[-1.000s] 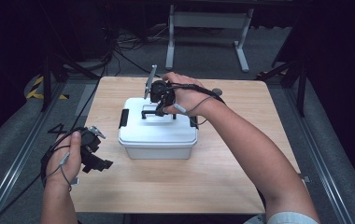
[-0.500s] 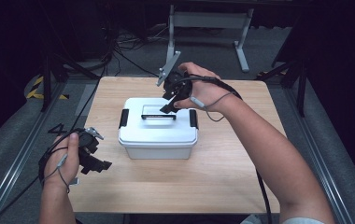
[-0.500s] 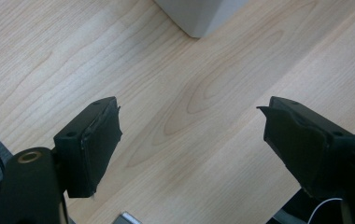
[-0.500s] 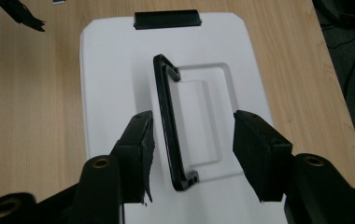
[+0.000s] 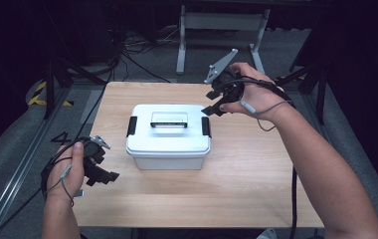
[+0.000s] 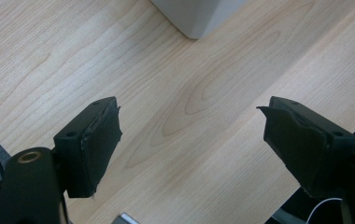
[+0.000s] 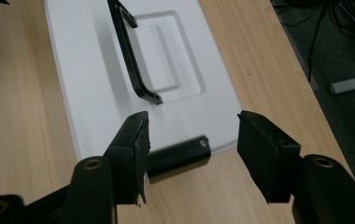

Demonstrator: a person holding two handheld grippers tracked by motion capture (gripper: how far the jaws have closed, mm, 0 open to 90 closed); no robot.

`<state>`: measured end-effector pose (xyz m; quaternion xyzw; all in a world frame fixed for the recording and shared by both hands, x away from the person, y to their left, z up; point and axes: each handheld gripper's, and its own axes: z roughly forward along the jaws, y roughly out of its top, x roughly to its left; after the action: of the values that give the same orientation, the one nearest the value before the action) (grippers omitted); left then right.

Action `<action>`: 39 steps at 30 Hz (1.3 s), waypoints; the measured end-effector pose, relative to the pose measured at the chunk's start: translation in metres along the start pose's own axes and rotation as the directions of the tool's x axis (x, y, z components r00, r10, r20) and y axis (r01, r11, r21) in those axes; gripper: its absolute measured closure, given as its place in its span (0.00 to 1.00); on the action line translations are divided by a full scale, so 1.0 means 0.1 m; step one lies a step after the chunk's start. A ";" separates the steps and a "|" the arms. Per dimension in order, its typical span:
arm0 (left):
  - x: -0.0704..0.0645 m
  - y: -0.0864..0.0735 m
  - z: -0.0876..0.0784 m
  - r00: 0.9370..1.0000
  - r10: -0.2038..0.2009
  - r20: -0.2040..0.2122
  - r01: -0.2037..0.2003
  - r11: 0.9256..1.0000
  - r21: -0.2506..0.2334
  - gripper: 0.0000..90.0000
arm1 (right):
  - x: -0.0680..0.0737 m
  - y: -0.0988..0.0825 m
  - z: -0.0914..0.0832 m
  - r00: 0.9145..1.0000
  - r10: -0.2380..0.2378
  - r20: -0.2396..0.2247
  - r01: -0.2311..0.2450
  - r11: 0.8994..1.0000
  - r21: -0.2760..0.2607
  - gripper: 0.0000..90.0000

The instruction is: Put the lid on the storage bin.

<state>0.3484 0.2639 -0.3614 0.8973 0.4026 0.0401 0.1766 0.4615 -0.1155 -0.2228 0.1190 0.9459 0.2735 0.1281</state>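
Wooden table (image 5: 256,164), closed white box (image 5: 168,135), contents hidden, probably latched.

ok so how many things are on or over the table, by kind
white box with lid: 1
black handle on the lid: 1
black side latches: 2
grippers, left gripper and right gripper, both open and empty: 2
wooden table: 1
total: 7

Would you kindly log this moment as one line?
right hand-held gripper: open, empty, jaws just opening, beside box's right latch | left hand-held gripper: open, empty | white box: lid on
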 end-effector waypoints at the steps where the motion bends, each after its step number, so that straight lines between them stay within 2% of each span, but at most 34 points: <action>1: 0.01 0.01 0.00 1.000 0.005 -0.001 -0.005 1.000 -0.001 0.22 | -0.01 -0.03 -0.03 1.000 0.004 0.003 -0.004 1.000 -0.001 0.48; 7: 0.05 -0.02 -0.01 0.999 -0.031 -0.010 0.031 0.999 -0.028 0.20 | -0.06 -0.25 -0.20 0.999 0.041 0.033 -0.041 0.999 -0.002 0.44; 16: 0.05 -0.05 -0.03 1.000 -0.029 -0.006 0.029 0.999 -0.031 0.20 | -0.12 -0.53 -0.35 0.993 0.091 0.072 -0.091 0.996 0.000 0.41; 22: 0.06 -0.06 -0.04 1.000 -0.027 -0.004 0.027 0.999 -0.032 0.21 | -0.17 -0.67 -0.43 0.991 0.104 0.089 -0.104 0.995 -0.002 0.37; 25: 0.06 -0.06 -0.04 1.000 -0.026 -0.003 0.026 0.999 -0.034 0.21 | -0.18 -0.78 -0.44 0.991 0.084 0.100 -0.086 0.996 0.014 0.36; 26: 0.07 -0.06 -0.04 1.000 -0.026 -0.005 0.025 0.999 -0.036 0.21 | -0.18 -0.81 -0.44 0.991 0.090 0.099 -0.092 0.996 0.013 0.36; 29: 0.07 -0.04 -0.04 1.000 -0.025 -0.007 0.025 0.999 -0.034 0.21 | -0.19 -0.92 -0.44 0.986 0.130 0.102 -0.133 0.991 0.021 0.36; 31: 0.06 -0.04 -0.03 0.999 -0.033 -0.003 0.033 0.999 -0.029 0.21 | -0.19 -1.00 -0.44 0.979 0.177 0.105 -0.182 0.983 0.039 0.37; 36: 0.07 -0.05 -0.01 0.999 -0.034 -0.007 0.034 0.999 -0.022 0.21 | -0.20 -1.15 -0.42 0.972 0.206 0.110 -0.210 0.977 0.031 0.37; 39: 0.07 -0.06 -0.01 0.999 -0.037 -0.008 0.037 0.999 -0.018 0.21 | -0.21 -1.28 -0.38 0.963 0.245 0.114 -0.249 0.968 0.028 0.36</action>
<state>0.3481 0.2731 -0.3631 0.8879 0.4195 0.0441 0.1838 0.4492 -0.2457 -0.2578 0.2534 0.9207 0.2606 0.1421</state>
